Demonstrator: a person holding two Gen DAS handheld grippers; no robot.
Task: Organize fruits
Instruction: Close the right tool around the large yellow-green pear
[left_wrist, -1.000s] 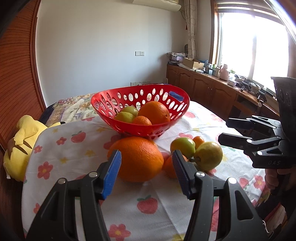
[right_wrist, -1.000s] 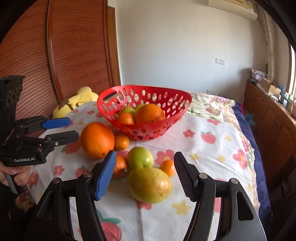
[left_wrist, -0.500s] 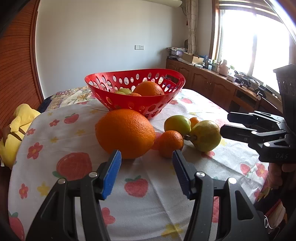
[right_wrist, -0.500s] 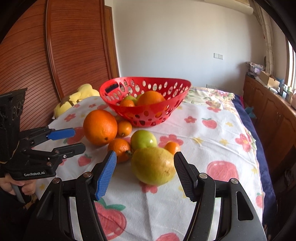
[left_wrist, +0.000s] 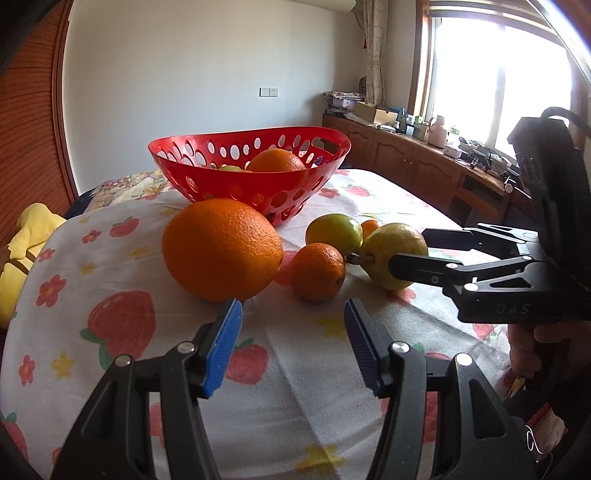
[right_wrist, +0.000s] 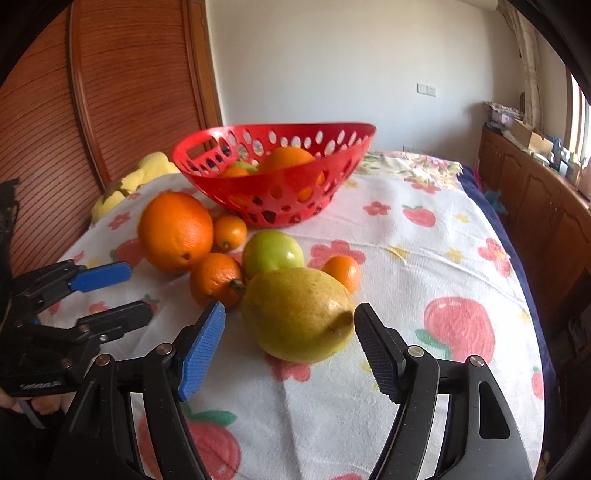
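Fruits are mostly still loose on our cloth-covered counter: right tongs, jaws just widened, straddle the yellow-green pear unclamped; left tongs released near the big orange. Few sit in the red perforated plastic basket beyond.

Bright window glare, soft shadows, fisheye-warped dark corners

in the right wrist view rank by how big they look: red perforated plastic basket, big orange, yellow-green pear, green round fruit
1. Red perforated plastic basket
2. Yellow-green pear, though it lies nearest the camera
3. Big orange, close to the pear; their real order is unsure
4. Green round fruit
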